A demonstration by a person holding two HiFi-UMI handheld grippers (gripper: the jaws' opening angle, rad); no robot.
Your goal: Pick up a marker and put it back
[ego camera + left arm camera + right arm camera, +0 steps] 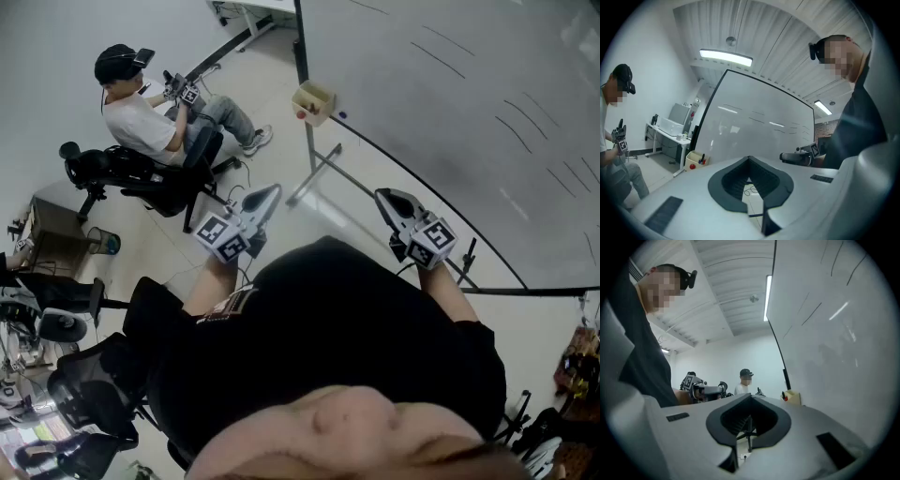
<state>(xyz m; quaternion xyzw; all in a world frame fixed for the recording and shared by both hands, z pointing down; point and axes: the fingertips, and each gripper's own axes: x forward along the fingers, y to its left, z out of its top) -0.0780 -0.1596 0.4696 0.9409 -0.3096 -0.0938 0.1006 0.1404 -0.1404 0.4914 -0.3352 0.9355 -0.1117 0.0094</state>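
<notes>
A small cream box (314, 101) hangs on the whiteboard's stand, with markers (303, 113) poking out of it. The box also shows in the left gripper view (696, 159) and the right gripper view (791, 396). I hold both grippers up in the air in front of my chest, well short of the box. My left gripper (266, 199) is shut with nothing in it; its jaws (750, 161) meet at the tip. The right gripper (388, 200) is shut and empty as well, its jaws (749, 397) closed together.
A large whiteboard (469, 112) with faint strokes fills the right side, its stand's legs on the floor below the grippers. A seated person (150, 117) with grippers occupies an office chair at the far left. More chairs (84, 394) and clutter stand at the near left.
</notes>
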